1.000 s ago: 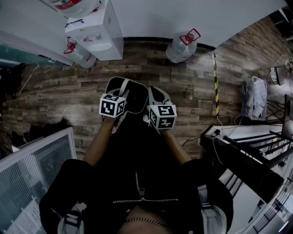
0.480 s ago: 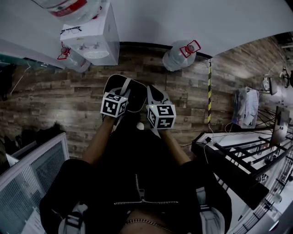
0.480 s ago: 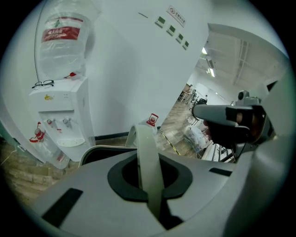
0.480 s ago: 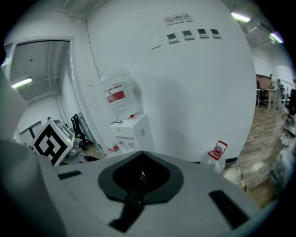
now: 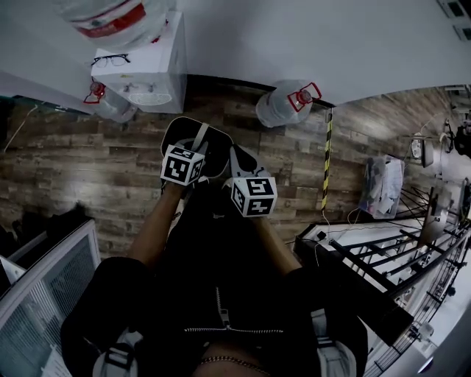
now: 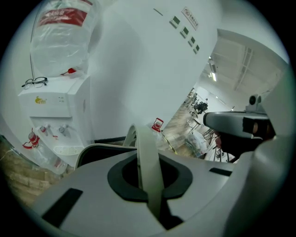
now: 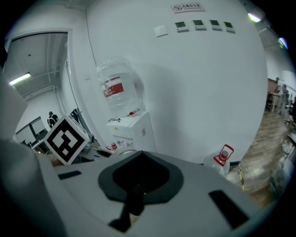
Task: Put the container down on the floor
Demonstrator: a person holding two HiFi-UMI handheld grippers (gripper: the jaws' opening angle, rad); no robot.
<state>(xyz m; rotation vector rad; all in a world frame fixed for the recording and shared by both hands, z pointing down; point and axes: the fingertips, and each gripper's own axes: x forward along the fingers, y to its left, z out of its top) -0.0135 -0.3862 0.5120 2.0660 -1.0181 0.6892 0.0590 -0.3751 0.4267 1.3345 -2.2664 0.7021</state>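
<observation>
Container [image 5: 215, 151] is off the floor [image 5: 66, 169], up in front of me, hanging by its pale handle [image 6: 144, 152]. My left claw [image 6: 150, 190] is clamped on that handle; the band runs straight through the jaw gap, with the dark open bin and its light rim just beyond. My right claw [image 7: 135, 196] is just beside the left one, on its right, jaws pressed together with nothing seen between them. Both marker cubes face up in the head view. Ahead at the white wall stands a dispenser [image 5: 143, 70] with a jug [image 5: 110, 15] on top and glasses [image 5: 110, 60] lying on it. A red-capped bottle [image 5: 283, 103] sits on the wood floor to its right.
</observation>
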